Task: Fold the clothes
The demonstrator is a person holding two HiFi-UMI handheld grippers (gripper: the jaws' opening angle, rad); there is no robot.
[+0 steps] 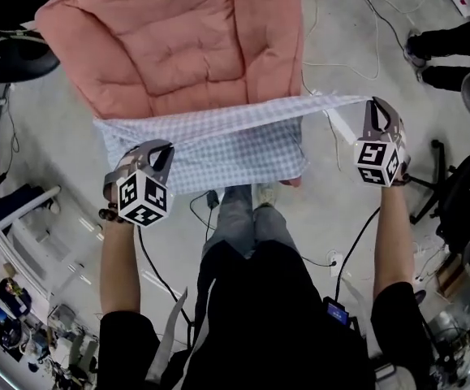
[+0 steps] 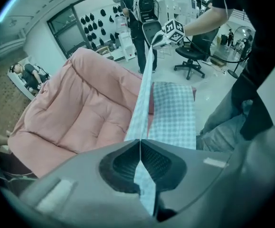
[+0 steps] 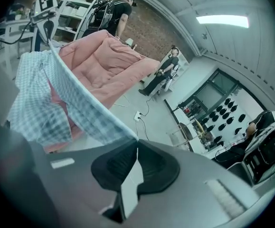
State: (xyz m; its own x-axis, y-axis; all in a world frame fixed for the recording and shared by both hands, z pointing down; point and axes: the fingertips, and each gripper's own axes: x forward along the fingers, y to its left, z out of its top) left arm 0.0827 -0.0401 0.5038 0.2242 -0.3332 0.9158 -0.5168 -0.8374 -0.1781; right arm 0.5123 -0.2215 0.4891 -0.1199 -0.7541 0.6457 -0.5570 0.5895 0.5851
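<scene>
A light blue checked shirt hangs stretched between my two grippers above the front edge of a pink quilted cushion. My left gripper is shut on the shirt's left end; its cloth runs out from between the closed jaws toward the other gripper. My right gripper is shut on the shirt's right end, held higher and out past the cushion, over the floor. In the right gripper view the shirt stretches taut away from the jaws and the rest droops over the cushion.
The concrete floor carries cables and a power strip. Office chairs stand at the right, white shelving at the lower left. People stand and sit around the room. My legs are just below the shirt.
</scene>
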